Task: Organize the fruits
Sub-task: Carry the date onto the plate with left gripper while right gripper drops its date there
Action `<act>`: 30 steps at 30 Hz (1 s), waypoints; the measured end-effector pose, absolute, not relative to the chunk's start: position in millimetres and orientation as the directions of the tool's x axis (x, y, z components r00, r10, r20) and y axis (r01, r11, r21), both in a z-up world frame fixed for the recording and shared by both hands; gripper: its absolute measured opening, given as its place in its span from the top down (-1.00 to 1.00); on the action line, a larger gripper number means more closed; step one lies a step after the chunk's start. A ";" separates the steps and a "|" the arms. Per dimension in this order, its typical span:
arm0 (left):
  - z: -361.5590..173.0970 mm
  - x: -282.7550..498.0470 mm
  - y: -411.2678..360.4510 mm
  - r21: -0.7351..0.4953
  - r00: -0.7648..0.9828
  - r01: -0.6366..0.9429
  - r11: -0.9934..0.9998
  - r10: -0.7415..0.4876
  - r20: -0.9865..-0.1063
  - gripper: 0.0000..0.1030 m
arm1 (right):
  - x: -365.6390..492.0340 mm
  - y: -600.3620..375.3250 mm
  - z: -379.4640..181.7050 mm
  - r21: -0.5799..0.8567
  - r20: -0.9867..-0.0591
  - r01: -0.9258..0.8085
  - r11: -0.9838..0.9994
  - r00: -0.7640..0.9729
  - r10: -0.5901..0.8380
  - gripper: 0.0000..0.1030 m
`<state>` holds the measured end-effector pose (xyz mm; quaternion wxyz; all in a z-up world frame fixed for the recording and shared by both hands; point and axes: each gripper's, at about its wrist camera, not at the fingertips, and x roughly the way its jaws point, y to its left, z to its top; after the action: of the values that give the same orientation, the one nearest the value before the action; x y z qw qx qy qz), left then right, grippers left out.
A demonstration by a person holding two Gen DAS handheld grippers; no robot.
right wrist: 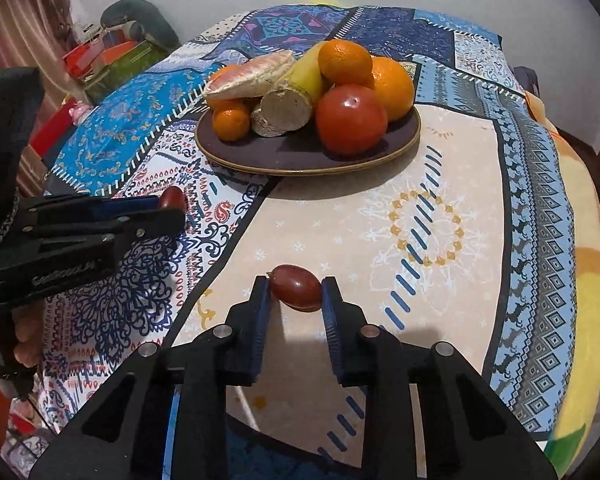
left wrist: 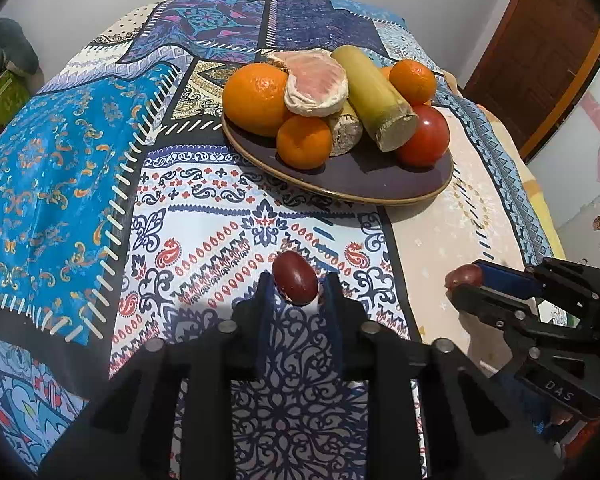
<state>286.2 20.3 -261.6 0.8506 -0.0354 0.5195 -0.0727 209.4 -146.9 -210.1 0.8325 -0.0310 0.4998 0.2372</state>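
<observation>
Left tongs: the two blue-padded fingers bracket a small, dark red, oval fruit with a glossy skin. The pads sit at its flanks, so the tongs read as gripping it. The fruit's long axis runs slantwise across the gap, upper left to lower right. Whether it rests on the patterned patchwork cloth covering the surface or hangs just above it cannot be told.

Right tongs: likewise clamped on a second dark red oval fruit, held by its two ends, long axis crosswise between the fingers. It appears over the pale beige panel of the cloth.

Governing relation: the round, dark purple plate with a tan rim lies ahead of both tongs, well apart from each. From the left tongs it lies ahead and to the right; from the right tongs, nearly straight ahead, slightly left. Neither is clearly nearer.

Plate contents: large orange citrus fruits, a peeled pinkish citrus segment, a yellow-green cut cane stalk and a round red tomato-like fruit. The bare plate floor faces the tongs at the near rim.

Judgement: delivery to that near open area looks the likely next move; the small fruits may roll.
</observation>
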 end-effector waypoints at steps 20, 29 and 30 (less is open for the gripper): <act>-209.8 288.7 15.1 -0.144 0.553 0.130 0.981 -0.192 -0.811 0.62 | 233.4 -141.4 -172.9 0.167 -0.787 -0.434 0.885 0.482 0.385 0.54; -221.1 313.8 -0.3 -0.133 0.525 0.168 0.977 -0.203 -0.826 0.62 | 255.6 -133.4 -179.6 0.154 -0.788 -0.435 0.887 0.488 0.377 0.53; -222.3 315.5 -1.5 -0.131 0.523 0.170 0.977 -0.202 -0.828 0.62 | 257.6 -132.7 -181.3 0.154 -0.790 -0.434 0.887 0.486 0.375 0.53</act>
<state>315.5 -1.5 -222.3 0.8725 -0.0168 0.4764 -0.1068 257.6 -132.7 -181.3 0.8612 -0.0330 0.4494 0.2350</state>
